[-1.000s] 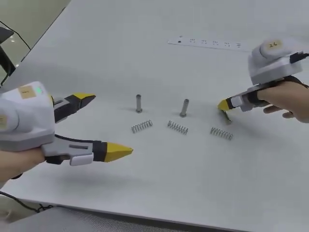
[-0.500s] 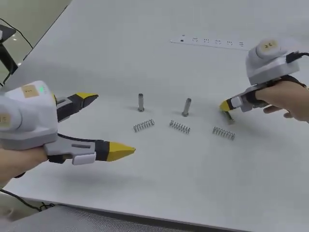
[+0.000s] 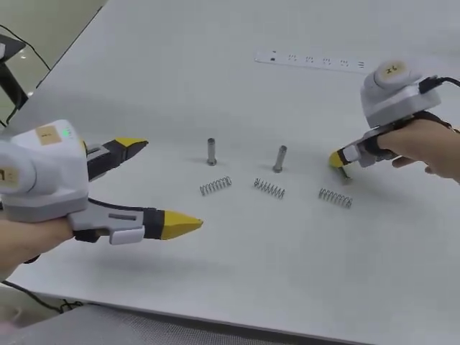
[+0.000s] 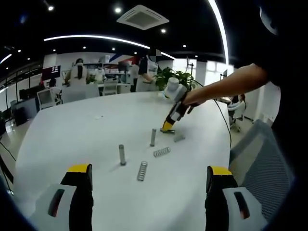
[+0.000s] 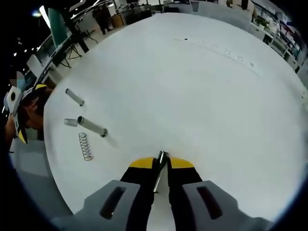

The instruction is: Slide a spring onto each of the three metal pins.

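Still pinching third pin [image 5: 160, 168] in right gripper [image 3: 338, 159] at three o'clock; left gripper [image 3: 171, 184] gaping at eight. No change: springs [image 3: 269, 188] lying loose under upright pins [image 3: 211, 151], none threaded.

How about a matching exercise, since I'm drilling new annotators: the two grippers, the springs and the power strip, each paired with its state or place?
Column one:
1. left gripper
2. right gripper
3. springs
4. power strip

Column two:
A. lying flat, loose
B. shut on a pin
C. open, holding nothing
D. at the far side of the table

Pairs: 1-C, 2-B, 3-A, 4-D
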A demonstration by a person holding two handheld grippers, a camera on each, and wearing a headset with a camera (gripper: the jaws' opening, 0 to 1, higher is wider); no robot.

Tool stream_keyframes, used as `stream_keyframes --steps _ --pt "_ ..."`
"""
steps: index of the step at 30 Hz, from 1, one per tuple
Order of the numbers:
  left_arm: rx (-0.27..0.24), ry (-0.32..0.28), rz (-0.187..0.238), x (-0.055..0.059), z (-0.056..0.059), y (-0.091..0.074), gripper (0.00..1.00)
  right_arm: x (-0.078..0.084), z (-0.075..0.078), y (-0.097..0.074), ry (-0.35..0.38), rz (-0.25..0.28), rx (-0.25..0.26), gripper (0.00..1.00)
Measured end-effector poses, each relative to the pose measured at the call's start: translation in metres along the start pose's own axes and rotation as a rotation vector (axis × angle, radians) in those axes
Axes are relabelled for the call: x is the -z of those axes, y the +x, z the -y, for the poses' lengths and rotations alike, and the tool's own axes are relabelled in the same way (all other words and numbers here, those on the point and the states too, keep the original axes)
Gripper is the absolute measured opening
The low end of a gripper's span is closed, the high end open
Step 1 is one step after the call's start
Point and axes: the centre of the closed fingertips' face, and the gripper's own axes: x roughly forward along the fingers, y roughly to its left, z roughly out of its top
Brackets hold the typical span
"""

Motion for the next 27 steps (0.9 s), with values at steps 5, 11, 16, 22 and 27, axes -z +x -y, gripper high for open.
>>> stream_keyframes --steps 5,11,16,22,27 --pt "-0.002 -0.002 -0.001 0.001 0.000 0.000 0.96 0.001 0.001 -0.001 0.013 -0.003 0.000 0.07" --pt "-0.006 -0.004 0.000 0.001 -0.001 -0.002 0.95 0.003 -0.002 -0.003 0.003 0.013 -0.011 0.05" --pt "-0.009 -0.004 0.002 0.000 -0.002 -0.001 0.95 0.002 -0.003 -0.010 -0.028 0.039 -0.011 0.05" --pt "-0.007 -0.001 0.004 -0.001 -0.001 0.000 0.95 0.000 -0.002 -0.017 -0.039 0.078 -0.009 0.05" --pt "-0.008 0.001 0.006 -0.003 -0.001 0.001 0.95 0.000 -0.002 -0.023 -0.042 0.109 -0.009 0.05"
